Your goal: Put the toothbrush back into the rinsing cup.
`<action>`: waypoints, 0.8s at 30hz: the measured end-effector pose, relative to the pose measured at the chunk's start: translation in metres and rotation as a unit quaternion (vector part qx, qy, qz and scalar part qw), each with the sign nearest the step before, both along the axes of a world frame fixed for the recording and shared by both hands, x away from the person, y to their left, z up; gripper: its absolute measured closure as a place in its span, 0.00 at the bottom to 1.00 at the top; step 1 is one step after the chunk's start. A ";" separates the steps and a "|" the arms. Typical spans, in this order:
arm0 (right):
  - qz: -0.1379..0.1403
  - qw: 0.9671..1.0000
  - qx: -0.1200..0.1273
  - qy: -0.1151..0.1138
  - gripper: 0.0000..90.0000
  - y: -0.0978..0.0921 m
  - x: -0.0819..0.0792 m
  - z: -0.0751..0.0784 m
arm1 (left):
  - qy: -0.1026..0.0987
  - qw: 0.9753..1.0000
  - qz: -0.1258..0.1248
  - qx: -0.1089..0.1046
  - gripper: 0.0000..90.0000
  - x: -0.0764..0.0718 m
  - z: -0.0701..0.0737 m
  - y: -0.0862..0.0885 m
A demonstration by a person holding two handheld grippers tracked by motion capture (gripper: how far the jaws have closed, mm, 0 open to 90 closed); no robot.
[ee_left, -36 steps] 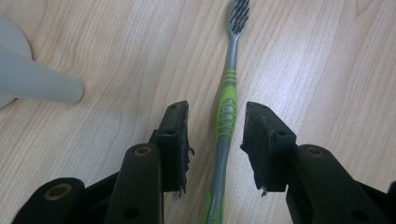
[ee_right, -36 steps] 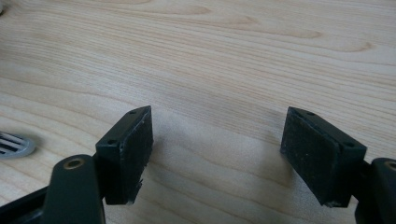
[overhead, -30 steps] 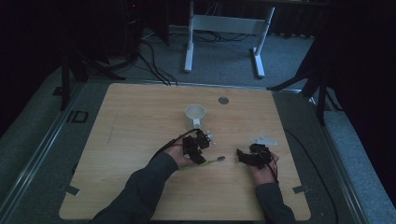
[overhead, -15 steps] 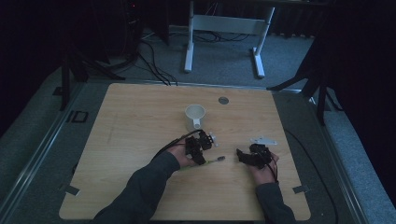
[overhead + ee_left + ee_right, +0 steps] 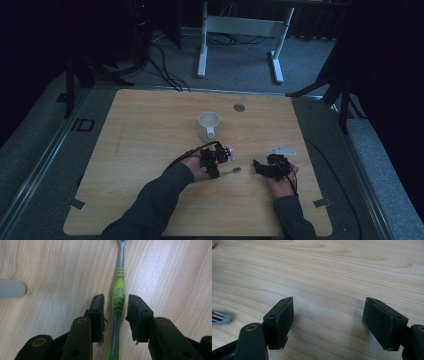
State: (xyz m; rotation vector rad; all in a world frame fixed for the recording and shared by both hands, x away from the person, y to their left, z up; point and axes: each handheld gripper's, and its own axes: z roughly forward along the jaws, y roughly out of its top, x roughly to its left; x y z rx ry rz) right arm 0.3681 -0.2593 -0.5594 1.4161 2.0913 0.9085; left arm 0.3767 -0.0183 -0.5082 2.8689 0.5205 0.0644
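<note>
The left gripper sits low over a green-and-grey toothbrush that lies flat on the desk, toward the desk's near edge and a little right of its middle; a white mug stands just beyond, toward the far edge. In the left gripper view the 2 jaws are parted and straddle the ribbed green grip, 1 on each side, with a slim gap to the handle on both, so nothing is clamped yet. To do this pickup well, I judge the gripper should go down until the pad tips nearly meet the wood, stay centred on the ribbed section where the handle is thickest, and close squarely across it so the brush does not roll or pivot out. Closing slowly should keep the thin handle from skidding along the grain. The right gripper rests near the desk's right edge with its jaws spread wide over bare wood and holding nothing. Compared with the high view 1 s ago, the left hand has shifted slightly, settling over the brush, while the mug and the right hand look unchanged.
</note>
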 end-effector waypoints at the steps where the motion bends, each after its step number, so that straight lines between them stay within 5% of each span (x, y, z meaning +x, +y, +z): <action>1: 0.000 1.000 0.000 0.000 0.27 0.000 0.000 0.000 | 0.000 1.000 -0.001 0.002 0.75 0.000 0.000 0.000; 24: 0.001 1.000 0.000 0.000 0.27 0.000 0.000 0.000 | -0.001 0.999 -0.010 0.033 0.83 0.002 -0.008 -0.012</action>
